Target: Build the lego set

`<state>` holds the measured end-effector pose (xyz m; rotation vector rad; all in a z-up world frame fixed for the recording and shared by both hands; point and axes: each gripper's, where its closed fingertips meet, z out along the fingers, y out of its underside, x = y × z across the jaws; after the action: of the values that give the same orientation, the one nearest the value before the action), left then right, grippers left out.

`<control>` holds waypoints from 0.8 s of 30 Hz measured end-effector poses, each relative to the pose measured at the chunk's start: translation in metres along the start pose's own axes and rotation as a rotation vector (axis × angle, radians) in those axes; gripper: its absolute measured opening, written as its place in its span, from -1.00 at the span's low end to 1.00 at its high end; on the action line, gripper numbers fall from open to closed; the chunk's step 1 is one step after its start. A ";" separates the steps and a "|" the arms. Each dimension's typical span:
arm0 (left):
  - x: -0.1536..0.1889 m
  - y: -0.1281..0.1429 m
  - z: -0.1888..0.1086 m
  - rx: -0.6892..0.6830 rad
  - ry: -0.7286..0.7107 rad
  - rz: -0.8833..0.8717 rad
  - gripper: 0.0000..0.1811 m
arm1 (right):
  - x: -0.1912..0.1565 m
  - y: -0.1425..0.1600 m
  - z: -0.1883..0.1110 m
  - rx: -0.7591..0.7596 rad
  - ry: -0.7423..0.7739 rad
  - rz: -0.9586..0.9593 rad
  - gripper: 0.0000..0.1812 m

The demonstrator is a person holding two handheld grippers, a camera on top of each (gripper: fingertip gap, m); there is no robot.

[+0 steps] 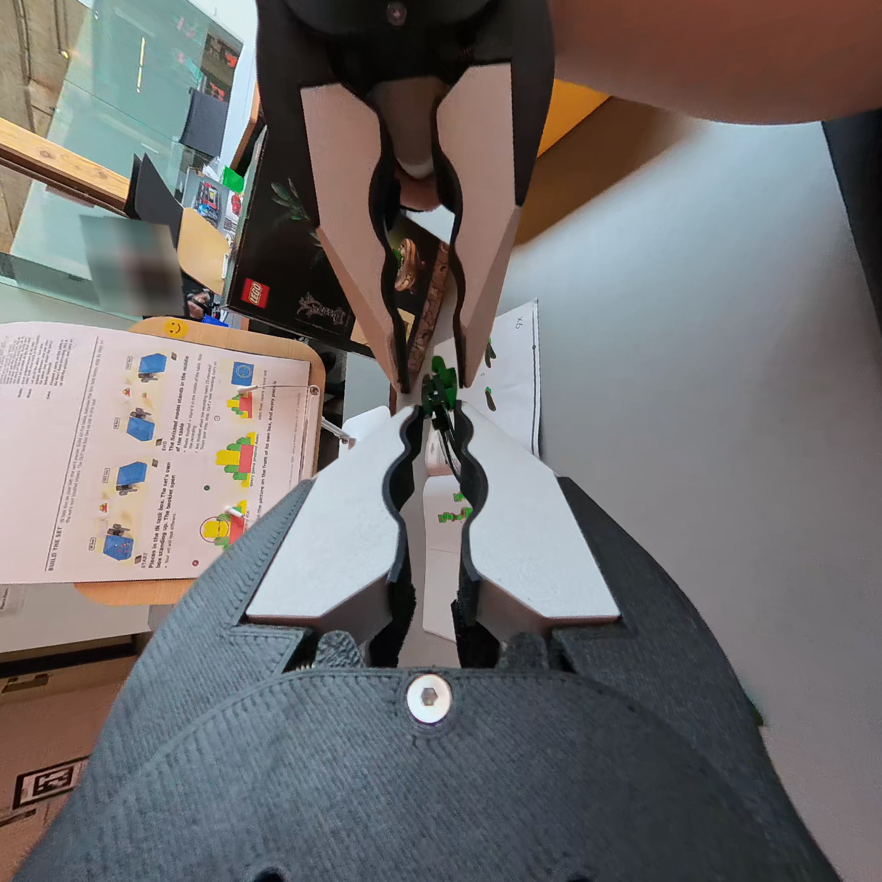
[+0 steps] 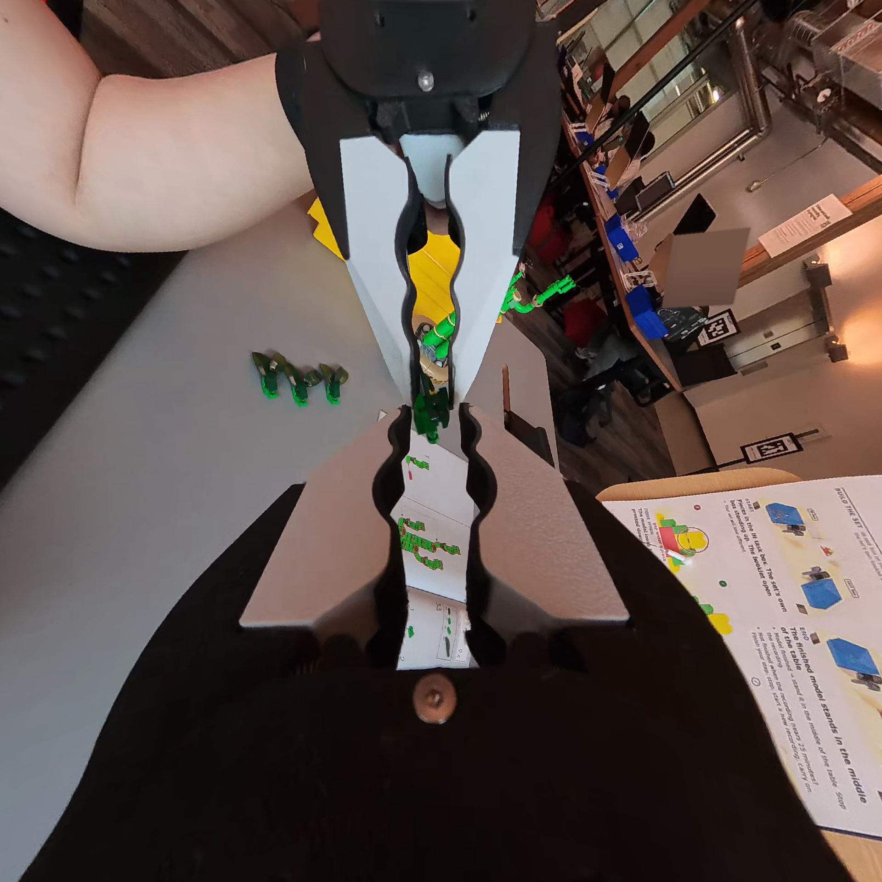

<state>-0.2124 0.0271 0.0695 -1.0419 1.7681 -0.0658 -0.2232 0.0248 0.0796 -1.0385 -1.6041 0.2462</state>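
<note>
My two grippers meet tip to tip above the grey table. My left gripper is shut on a small dark green lego leaf piece. My right gripper comes from the opposite side and is closed on the same green cluster. In the right wrist view the left gripper points down at me. In the left wrist view the right gripper does the same. Three green leaf sprigs lie on the table. A green stem model with tan parts stands behind.
The open building booklet lies under the grippers. A printed sheet on a wooden clipboard stands to one side and also shows in the right wrist view. The black set box stands behind. A yellow container and a person's arm are near. The grippers are tip to tip, or close to it.
</note>
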 end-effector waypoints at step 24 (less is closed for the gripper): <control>0.001 -0.005 -0.012 0.065 0.042 -0.056 -0.88 | -0.001 -0.009 0.004 0.015 -0.008 -0.005 -0.87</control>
<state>-0.2191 0.0186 0.0770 -1.0496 1.7627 -0.1805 -0.2312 0.0199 0.0834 -1.0230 -1.6097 0.2582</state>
